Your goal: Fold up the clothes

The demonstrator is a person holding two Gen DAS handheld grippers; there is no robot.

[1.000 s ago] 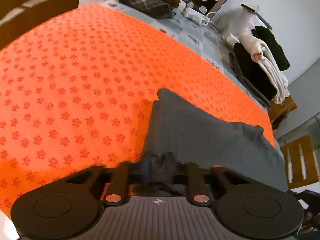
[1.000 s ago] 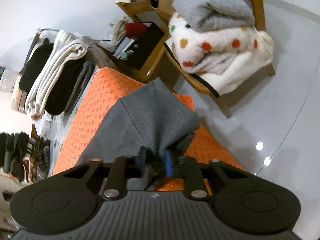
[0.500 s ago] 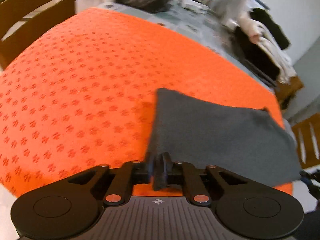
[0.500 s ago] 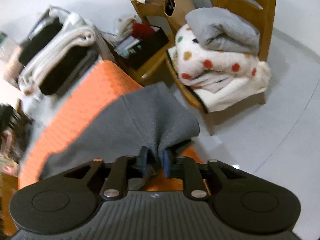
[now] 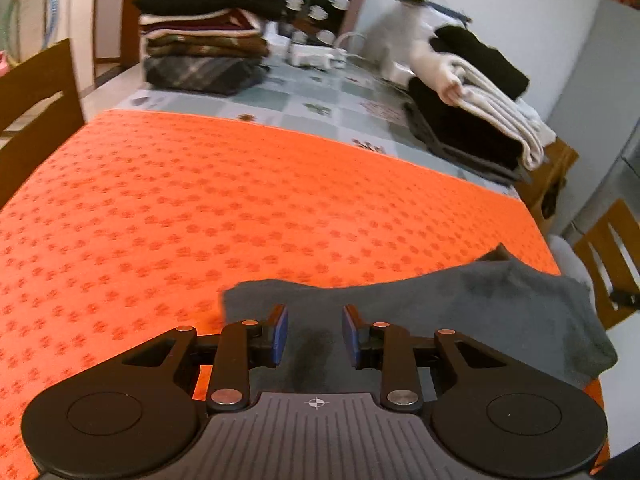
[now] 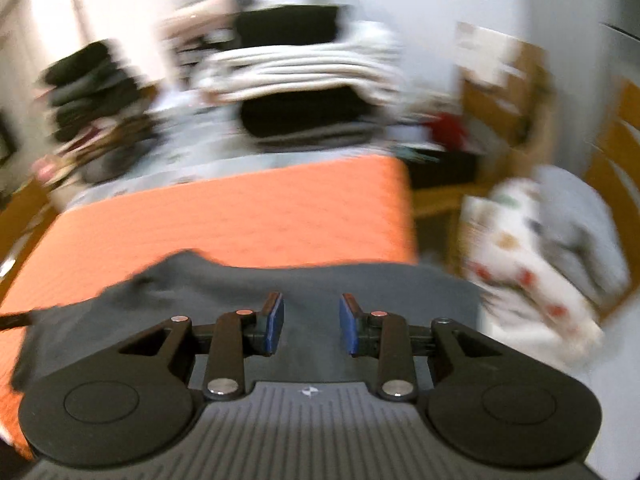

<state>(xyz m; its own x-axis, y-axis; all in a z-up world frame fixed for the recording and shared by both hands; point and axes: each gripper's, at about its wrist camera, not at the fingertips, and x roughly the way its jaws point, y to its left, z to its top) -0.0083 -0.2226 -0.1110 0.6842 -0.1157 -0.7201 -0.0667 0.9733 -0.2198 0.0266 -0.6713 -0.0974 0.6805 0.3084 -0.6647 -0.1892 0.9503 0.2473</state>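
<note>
Both tools released, left tool and right tool over grey garment at desk edge; regrasp matching corners, keep edges aligned.

- We see a table covered at the far end by a pale checked cloth with small leaf prints.
- An orange mat with a darker repeating print lies over the near part of the table — it reaches the left and right edges.
- On the mat's near right corner lies a grey garment, flat, its right end hanging past the edge.
- At the far left sits a stack of folded clothes, dark ones on top.
- At the far right lies a pile of black and cream clothes.
- Between the two piles stand small white items, too blurred to name.
</note>
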